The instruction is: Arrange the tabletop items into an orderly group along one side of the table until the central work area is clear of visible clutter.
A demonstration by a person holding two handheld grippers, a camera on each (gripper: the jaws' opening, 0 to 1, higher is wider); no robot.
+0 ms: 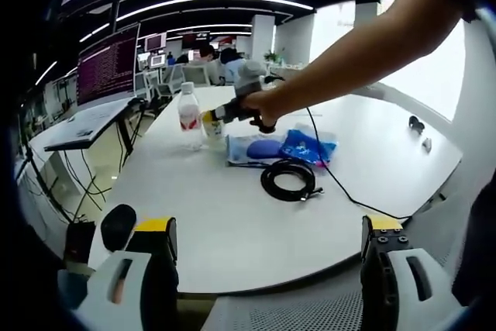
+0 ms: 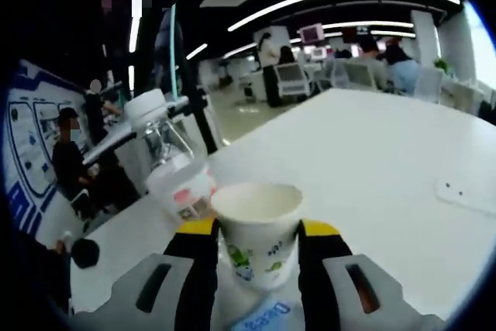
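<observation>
the right hand-held gripper (image 2: 257,247) holds a white paper cup (image 2: 256,230) between its jaws, just beside the clear plastic water bottle (image 2: 172,162) on the white counter (image 2: 372,160). set it down upright, close but without knocking the bottle. the left hand-held gripper (image 1: 267,249) hangs wide, empty.

Near counter open; clutter mid-counter

Bare counter (image 1: 232,230) lies ahead of the left jaws; cable coil (image 1: 291,178), blue packets (image 1: 308,146) and water bottle (image 1: 190,115) block farther in.

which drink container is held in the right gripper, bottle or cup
The paper cup, open-topped with printed sides, sits between the right gripper jaws; the capped water bottle stands just beside it, ungripped.
</observation>
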